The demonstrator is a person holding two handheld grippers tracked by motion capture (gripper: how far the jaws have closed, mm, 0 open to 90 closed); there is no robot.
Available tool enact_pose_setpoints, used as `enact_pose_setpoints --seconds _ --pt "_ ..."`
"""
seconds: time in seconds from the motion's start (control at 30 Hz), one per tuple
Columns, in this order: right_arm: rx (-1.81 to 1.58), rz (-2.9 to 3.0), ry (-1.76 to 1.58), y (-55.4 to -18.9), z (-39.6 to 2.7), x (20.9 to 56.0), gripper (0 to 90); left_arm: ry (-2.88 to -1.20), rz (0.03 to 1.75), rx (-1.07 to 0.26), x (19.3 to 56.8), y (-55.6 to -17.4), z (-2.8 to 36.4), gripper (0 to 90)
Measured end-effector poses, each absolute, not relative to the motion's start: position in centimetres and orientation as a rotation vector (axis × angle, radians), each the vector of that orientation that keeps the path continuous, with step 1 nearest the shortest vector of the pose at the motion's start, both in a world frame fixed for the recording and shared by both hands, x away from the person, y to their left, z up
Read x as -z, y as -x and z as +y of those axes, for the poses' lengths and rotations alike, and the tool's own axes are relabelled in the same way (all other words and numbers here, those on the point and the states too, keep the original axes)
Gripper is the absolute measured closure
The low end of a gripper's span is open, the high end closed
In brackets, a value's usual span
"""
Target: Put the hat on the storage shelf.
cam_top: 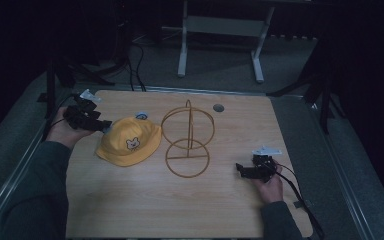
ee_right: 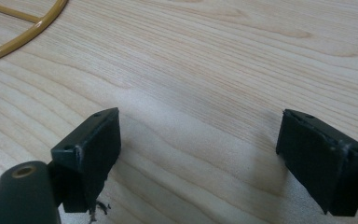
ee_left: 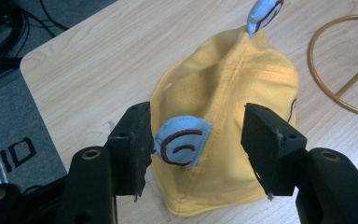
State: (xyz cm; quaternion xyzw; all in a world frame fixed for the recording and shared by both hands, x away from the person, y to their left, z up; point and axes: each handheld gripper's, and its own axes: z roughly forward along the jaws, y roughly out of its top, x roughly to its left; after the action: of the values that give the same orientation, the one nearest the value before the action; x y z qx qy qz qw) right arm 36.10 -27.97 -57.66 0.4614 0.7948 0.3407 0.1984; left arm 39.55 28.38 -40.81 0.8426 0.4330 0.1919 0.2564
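Observation:
A yellow child's hat point(cam_top: 128, 141) with a small bear face lies brim-down on the left of the wooden table point(cam_top: 180, 205). A gold wire stand point(cam_top: 187, 140) rises just right of it. My left gripper point(cam_top: 102, 125) is at the hat's left edge. In the left gripper view its jaws stand open around the hat's point(ee_left: 233, 93) blue ear point(ee_left: 182, 147); the ear sits close by the left pad, well clear of the right one. A second blue ear point(ee_left: 263, 14) sticks up at the far side. My right gripper point(cam_top: 240, 169) rests open over bare wood point(ee_right: 200, 149).
The wire stand's ring point(ee_left: 354, 78) lies right of the hat, and its edge point(ee_right: 10, 45) shows far left of the right gripper. A round cable hole point(cam_top: 218, 107) sits near the table's back edge. The table corner point(ee_left: 28, 65) and grey floor are close to my left hand.

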Motion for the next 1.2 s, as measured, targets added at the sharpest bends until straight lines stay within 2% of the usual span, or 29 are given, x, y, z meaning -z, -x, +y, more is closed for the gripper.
enact_pose_setpoints --seconds 1.2 --pt "-0.953 2.225 -1.29 -36.1 -28.0 57.7 13.7 -2.427 1.102 -0.478 39.7 -40.8 26.0 47.9"
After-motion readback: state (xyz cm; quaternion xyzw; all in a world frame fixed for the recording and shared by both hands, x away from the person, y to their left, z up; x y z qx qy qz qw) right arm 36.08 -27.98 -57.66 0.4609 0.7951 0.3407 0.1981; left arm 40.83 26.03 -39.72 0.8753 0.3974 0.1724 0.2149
